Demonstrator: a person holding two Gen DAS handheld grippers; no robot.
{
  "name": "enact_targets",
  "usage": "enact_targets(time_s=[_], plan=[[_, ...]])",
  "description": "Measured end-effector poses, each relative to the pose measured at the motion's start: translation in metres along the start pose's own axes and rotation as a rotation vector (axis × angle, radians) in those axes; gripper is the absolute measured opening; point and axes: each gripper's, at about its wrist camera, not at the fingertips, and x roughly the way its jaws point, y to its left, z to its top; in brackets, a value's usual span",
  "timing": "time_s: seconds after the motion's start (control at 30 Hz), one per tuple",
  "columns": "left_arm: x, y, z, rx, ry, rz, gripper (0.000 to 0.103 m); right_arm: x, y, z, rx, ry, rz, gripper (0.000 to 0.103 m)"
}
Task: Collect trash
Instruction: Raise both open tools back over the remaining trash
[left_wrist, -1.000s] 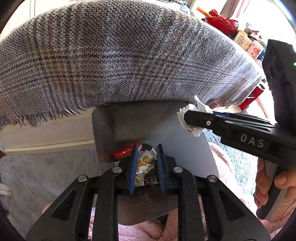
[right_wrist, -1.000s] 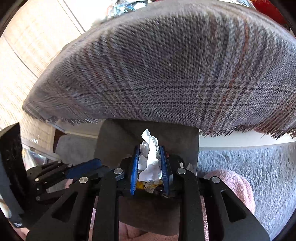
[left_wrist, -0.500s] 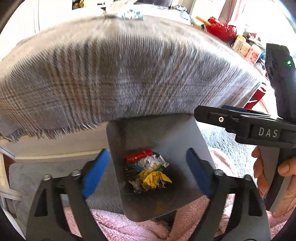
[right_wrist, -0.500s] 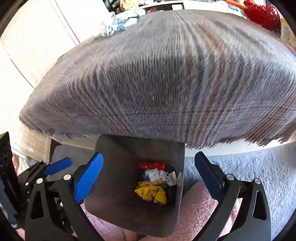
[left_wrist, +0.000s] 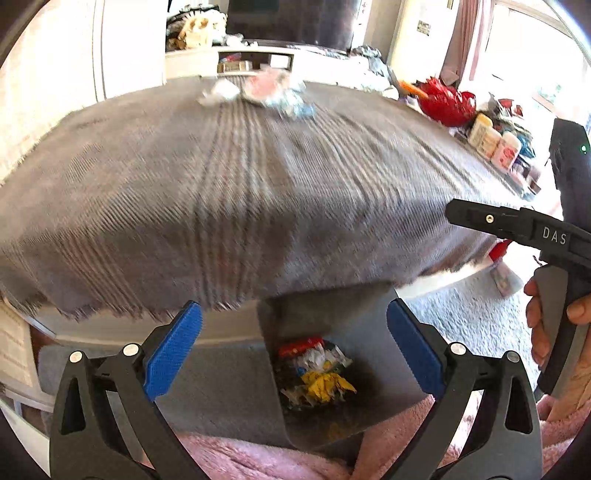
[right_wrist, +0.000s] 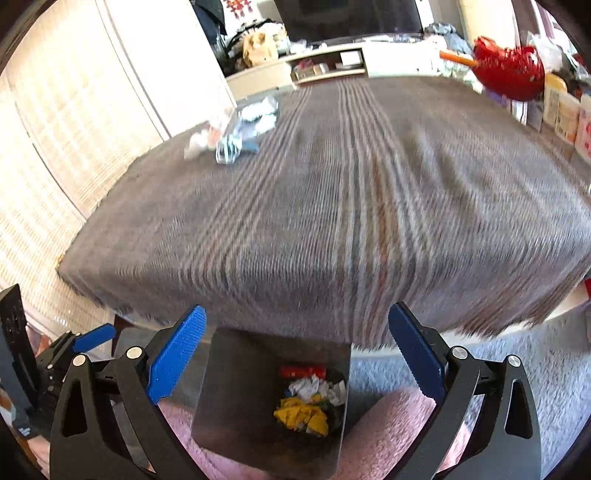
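Observation:
My left gripper (left_wrist: 293, 350) hangs over a grey bin (left_wrist: 343, 310), its jaws opening wide with nothing between the blue pads. Crumpled red, white and yellow wrappers (left_wrist: 317, 373) lie at the bottom of the bin. My right gripper (right_wrist: 295, 354) is open and empty above the same bin (right_wrist: 240, 387), over the same wrappers (right_wrist: 306, 398). More loose trash (left_wrist: 258, 90) lies at the far side of the table (left_wrist: 240, 192), which is covered by a grey plaid cloth. From the right wrist this trash pile (right_wrist: 236, 129) sits at the far left. Motion blurs both views.
A red bowl (left_wrist: 447, 103) and several bottles (left_wrist: 495, 144) stand beyond the table's right edge. A white low shelf (right_wrist: 332, 62) runs along the back. Pink fluffy fabric (left_wrist: 258, 461) lies beside the bin on grey carpet (left_wrist: 472, 317). A hand (left_wrist: 546, 332) holds the right gripper.
Both grippers opened and let go of their crumpled wrappers, which now lie in the bin. Both rose, so the table top and its far trash pile came into view.

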Motion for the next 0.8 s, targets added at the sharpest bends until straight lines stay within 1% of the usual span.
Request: enact_targets(time_s=[0.2,0.4,0.57,0.8], plan=[[-0.016,0.018,0.035,-0.015,-0.063,0.022,0.095,-0.009,0.002,0.034,-0.038,-0.051,0.004,0.099],[-0.019,0.031,0.068,-0.012,-0.113,0.056,0.095,-0.004,0.012,0.066,-0.08,-0.094,-0.007,0.099],[-0.007,0.043,0.091,-0.016,-0.122,0.076,0.095,0.012,0.029,0.083,-0.109,-0.093,0.019,0.1],[0.017,0.065,0.119,0.002,-0.108,0.142,0.095,0.046,0.055,0.104,-0.134,-0.079,0.057,0.099]])
